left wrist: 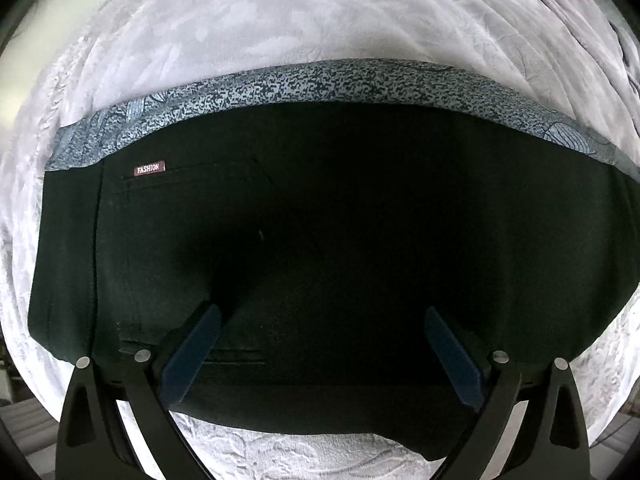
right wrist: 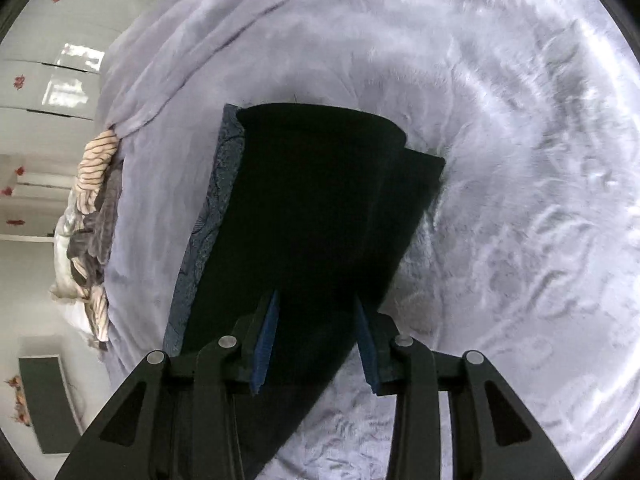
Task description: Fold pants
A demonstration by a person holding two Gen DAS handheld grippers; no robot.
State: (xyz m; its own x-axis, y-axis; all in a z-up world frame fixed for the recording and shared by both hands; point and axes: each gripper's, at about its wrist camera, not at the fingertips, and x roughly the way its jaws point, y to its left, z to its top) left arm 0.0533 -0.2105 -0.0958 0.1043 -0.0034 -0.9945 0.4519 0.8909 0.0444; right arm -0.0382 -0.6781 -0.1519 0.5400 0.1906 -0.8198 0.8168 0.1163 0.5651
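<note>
The pants (left wrist: pixel 320 220) lay flat on the bed (left wrist: pixel 280 12), folded into a black block on its pale plush blanket. A small "FASHION" label (left wrist: pixel 149 168) sat near their left end in the left wrist view. Along their far edge in that view a strip of blue-grey patterned cloth (left wrist: pixel 320 80) showed, touching the black fabric; whether it was part of the pants or lay under them could not be told. In the right wrist view the top layer stopped short at the far end, leaving a lower layer stepped out to the right.

Your left tool (left wrist: pixel 322 310) pointed straight down over the pants, its pads spread wide with nothing between them but the fabric below. Your right tool (right wrist: pixel 316 296) came in at a slant over the near end of the pants, its blue pads standing parallel with only a narrow gap; the dark fabric showed through that gap, and the pads did not appear to pinch it.

Beyond the blanket's left edge in the right view lay a heap of striped and grey clothes (right wrist: pixel 92 220), with white cupboards (right wrist: pixel 52 80) behind.
</note>
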